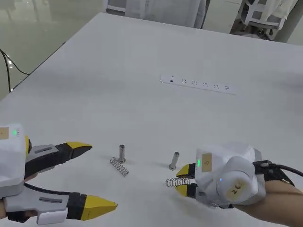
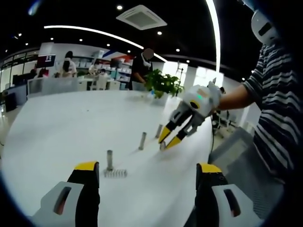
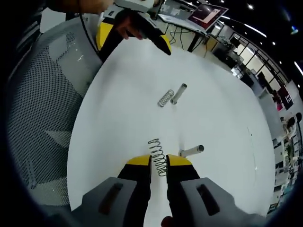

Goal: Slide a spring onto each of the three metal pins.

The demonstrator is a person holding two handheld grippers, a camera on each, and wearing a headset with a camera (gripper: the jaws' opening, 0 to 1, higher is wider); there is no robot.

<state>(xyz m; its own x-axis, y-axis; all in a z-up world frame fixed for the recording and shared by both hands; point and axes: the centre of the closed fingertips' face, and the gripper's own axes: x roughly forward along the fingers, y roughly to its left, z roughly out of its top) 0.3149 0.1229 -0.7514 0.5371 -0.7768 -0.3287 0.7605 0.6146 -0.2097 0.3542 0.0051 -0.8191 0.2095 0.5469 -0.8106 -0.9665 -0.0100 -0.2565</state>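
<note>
Spring [image 3: 157,155] pinched in right gripper [image 3: 159,162]; axis along jaws

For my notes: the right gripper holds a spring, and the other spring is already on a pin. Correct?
No. The right gripper does hold a spring, but the other spring lies on the table beside the pin, not on it, as the head view shows.

Open office (desks [image 2: 52,86], monitors [image 3: 209,10])

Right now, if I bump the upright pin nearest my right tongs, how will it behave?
The pin beside the held spring stands on a small base, so it would probably tip. Round metal, it may roll on the smooth table.
</note>
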